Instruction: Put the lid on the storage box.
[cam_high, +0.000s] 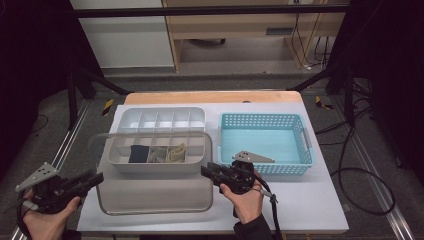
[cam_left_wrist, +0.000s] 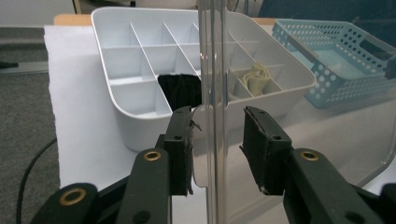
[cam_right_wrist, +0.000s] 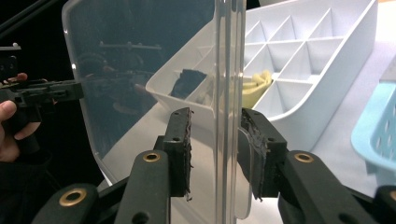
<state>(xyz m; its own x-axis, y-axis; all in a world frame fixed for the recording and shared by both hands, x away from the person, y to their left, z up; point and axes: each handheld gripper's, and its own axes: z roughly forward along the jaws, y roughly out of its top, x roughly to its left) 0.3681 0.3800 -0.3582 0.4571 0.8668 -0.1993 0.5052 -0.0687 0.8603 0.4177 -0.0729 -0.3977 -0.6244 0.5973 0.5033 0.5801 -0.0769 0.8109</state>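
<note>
1. While hanging between both tongs, clear lid (cam_high: 155, 196) up off the tabletop (cam_high: 300, 200), roughly level, over the front white divider tray (cam_high: 157, 168) and the bare strip in front of it.
2. Left tongs (cam_high: 98, 178) about half open, clamped over the lid's left rim. Right tongs (cam_high: 205, 171) likewise on the right rim. Slight gap visible at one pad in each gripper view, but clear plastic there, so contact hard to read; judged gripped on both sides.
3. Handling, as a judgement: light, thin, stiff at the rolled rim, flexy across the panel. Smooth and slippery, likely to pivot or slide out under a one-sided pull.
4. Best hold: the raised rim at mid-length of each short side, opposite each other, as now. Not the flat panel.
5. Nearby: dark cloth (cam_high: 137, 154), grey cloth (cam_high: 157, 154) and beige cloth (cam_high: 176, 152) in the front tray's near cells, under the lid.
6. Second divider tray (cam_high: 162, 111) just behind, blue basket (cam_high: 265, 118) just right of the right tongs.
7. In the way: the tray's front wall and the basket's near corner beside the right hand (cam_high: 247, 200).
</note>
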